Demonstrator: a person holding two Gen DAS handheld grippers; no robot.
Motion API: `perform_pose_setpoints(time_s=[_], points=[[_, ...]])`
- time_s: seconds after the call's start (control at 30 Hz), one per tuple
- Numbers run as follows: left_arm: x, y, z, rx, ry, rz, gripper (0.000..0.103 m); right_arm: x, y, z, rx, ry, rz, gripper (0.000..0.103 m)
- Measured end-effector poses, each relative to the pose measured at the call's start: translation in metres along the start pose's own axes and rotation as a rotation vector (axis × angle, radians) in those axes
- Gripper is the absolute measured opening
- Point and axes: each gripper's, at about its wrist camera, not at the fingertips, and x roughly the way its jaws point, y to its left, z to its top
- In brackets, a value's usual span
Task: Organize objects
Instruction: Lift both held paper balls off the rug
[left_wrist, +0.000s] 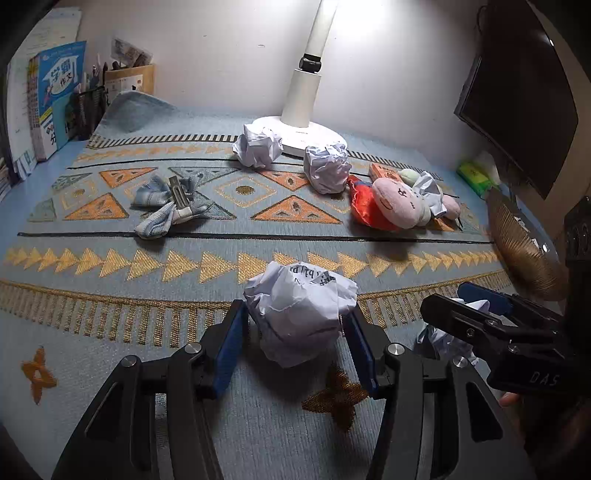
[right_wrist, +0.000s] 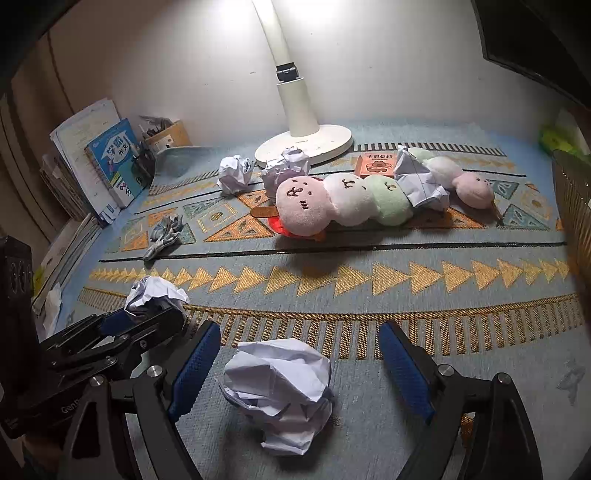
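My left gripper (left_wrist: 295, 311) is shut on a crumpled white paper ball (left_wrist: 299, 295), with a blue pad pressed into each side, low over the patterned blue mat (left_wrist: 110, 280). In the right wrist view this ball (right_wrist: 155, 295) shows at the left, in the same gripper (right_wrist: 147, 314). My right gripper (right_wrist: 299, 328) stands open, jaws wide. A second paper ball (right_wrist: 277, 391) lies on the mat between its fingers, touching neither pad. Two more paper balls (left_wrist: 258, 146) (left_wrist: 327, 168) rest by the lamp base.
A white desk lamp (left_wrist: 306, 122) stands at the back. A plush caterpillar (right_wrist: 343, 201) lies over a red item, with an orange box (right_wrist: 375, 164) behind it. Striped cloth with a clip (left_wrist: 170, 201) lies left. Books (left_wrist: 55, 96), a pen holder, a monitor (left_wrist: 517, 103) and a woven basket (left_wrist: 517, 240) line the edges.
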Motion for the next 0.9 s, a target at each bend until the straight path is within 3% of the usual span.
perform_pose_setpoints(time_s=[0.33,0.5,0.57,0.8,0.9], points=[[0.005,0.001,0.000,-0.007,0.029,0.013,0.050,-0.009,-0.010,-0.001,0.056,-0.026,0.087,0.087],[0.006,0.000,0.000,0.000,0.036,0.022,0.052,-0.018,-0.012,-0.006,0.083,-0.035,0.029,0.087],[0.006,-0.001,0.000,0.010,0.034,0.034,0.052,-0.026,-0.014,-0.014,0.107,-0.018,-0.016,0.087],[0.000,-0.012,-0.001,0.073,-0.017,0.054,0.046,-0.040,-0.004,-0.026,0.076,-0.009,0.050,0.087],[-0.002,-0.013,-0.001,0.079,-0.031,0.055,0.045,-0.023,0.005,-0.029,0.059,0.062,0.075,0.086]])
